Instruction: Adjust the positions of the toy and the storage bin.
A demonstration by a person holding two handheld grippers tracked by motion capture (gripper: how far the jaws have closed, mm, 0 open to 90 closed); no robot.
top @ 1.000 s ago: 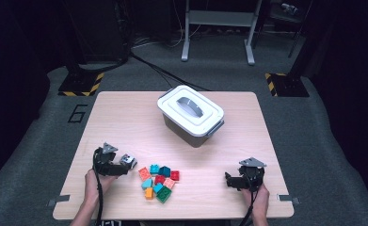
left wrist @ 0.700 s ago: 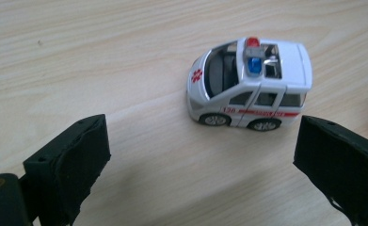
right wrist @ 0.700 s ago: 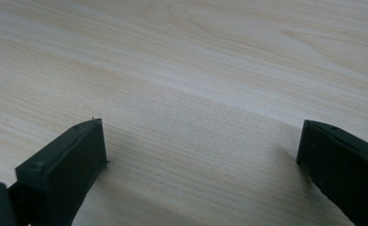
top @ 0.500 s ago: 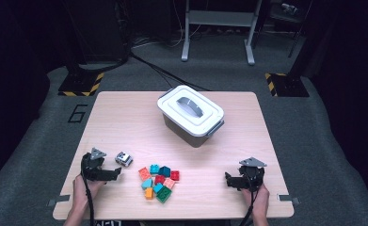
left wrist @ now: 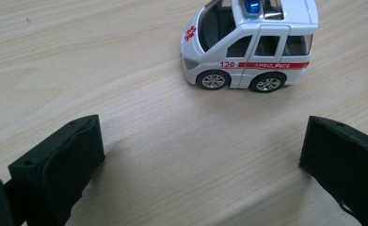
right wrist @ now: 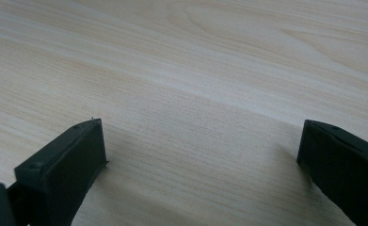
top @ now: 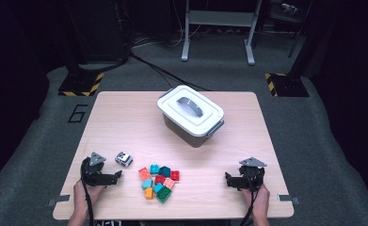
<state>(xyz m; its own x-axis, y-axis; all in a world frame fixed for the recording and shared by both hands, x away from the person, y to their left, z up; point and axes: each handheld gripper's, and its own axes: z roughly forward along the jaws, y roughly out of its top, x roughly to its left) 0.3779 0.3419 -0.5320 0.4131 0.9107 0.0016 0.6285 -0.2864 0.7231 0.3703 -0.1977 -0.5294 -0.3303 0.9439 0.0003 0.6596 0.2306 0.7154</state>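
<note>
A white toy ambulance (top: 124,159) with a red stripe and a blue roof light stands on the wooden table (top: 125,122) at the front left. My left gripper (top: 116,176) lies just in front of the toy and apart from it. In the left gripper view the ambulance (left wrist: 250,44) sits beyond the left gripper (left wrist: 200,160), whose jaws have just been opening and stand wide with nothing between them. My right gripper (top: 228,180) rests at the front right. In its own view the right gripper (right wrist: 200,160) is open over bare wood.
Several coloured toy bricks (top: 158,181) lie in a cluster at the front middle, between the two grippers. A grey box with a white lid and handle (top: 191,115) stands at the centre back. The table's front edge is close behind both hands.
The left gripper has let go of the ambulance and drawn back toward the front left edge. The ambulance stays where it was. The right gripper has not moved.
</note>
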